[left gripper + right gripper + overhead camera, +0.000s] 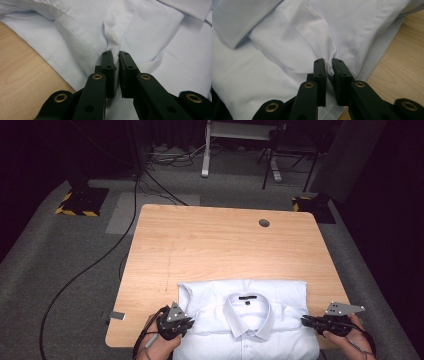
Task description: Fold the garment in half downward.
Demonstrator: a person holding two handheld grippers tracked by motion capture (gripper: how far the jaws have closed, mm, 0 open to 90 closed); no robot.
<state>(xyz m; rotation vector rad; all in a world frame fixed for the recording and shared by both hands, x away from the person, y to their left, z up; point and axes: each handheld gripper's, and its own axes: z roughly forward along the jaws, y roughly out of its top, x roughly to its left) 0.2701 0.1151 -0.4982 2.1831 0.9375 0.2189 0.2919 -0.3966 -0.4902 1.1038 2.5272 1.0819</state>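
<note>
**Folding the White Shirt: Two-Point Pinch at the Shoulders**

The white shirt point(247, 320) lies collar-up at the near edge of the tabletop point(210, 245), centred between its left and right edges, its lower part hanging over the near edge. The left tongs point(116, 56) are clamped on a pinch of fabric at the shirt's left shoulder, close to the tabletop's near left corner. The right tongs point(329, 63) are clamped on a matching pinch at the right shoulder.

Recommended procedure, judged from this position:

1. Keep both pinches firm; each holds little cloth and may slip.
2. Move both hands together, at equal height and pace, so the collar point(248, 312) stays centred.
3. Keep the fabric between the tongs lightly taut to avoid new creases.
4. Avoid dragging the already folded far portion across the tabletop.
</note>
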